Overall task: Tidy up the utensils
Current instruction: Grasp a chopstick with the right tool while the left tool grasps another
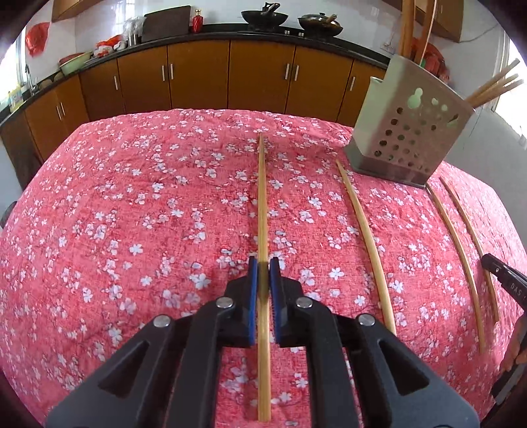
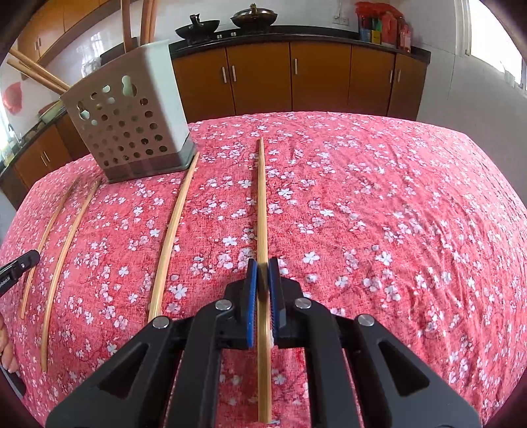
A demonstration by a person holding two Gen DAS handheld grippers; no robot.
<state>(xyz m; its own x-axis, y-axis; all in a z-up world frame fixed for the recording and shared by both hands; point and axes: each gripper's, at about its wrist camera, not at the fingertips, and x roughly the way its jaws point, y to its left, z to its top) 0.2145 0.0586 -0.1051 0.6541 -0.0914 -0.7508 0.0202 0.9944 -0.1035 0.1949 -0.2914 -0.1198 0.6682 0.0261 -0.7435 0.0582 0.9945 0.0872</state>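
Note:
My left gripper [image 1: 263,263] is shut on a bamboo chopstick [image 1: 262,204] that runs straight ahead between its blue pads, low over the red floral tablecloth. My right gripper [image 2: 262,265] is shut on another chopstick [image 2: 262,204] the same way. A perforated metal utensil holder [image 1: 410,131] stands at the table's far side and holds several chopsticks and wooden handles; it also shows in the right wrist view [image 2: 131,121]. Three loose chopsticks lie on the cloth between the grippers [image 1: 367,243] [image 1: 459,260] [image 1: 474,247].
The red floral tablecloth [image 1: 131,204] covers the table. Brown kitchen cabinets [image 1: 197,75] and a counter with woks [image 1: 263,16] lie beyond the far edge. The other gripper's tip shows at the right edge of the left wrist view [image 1: 500,273].

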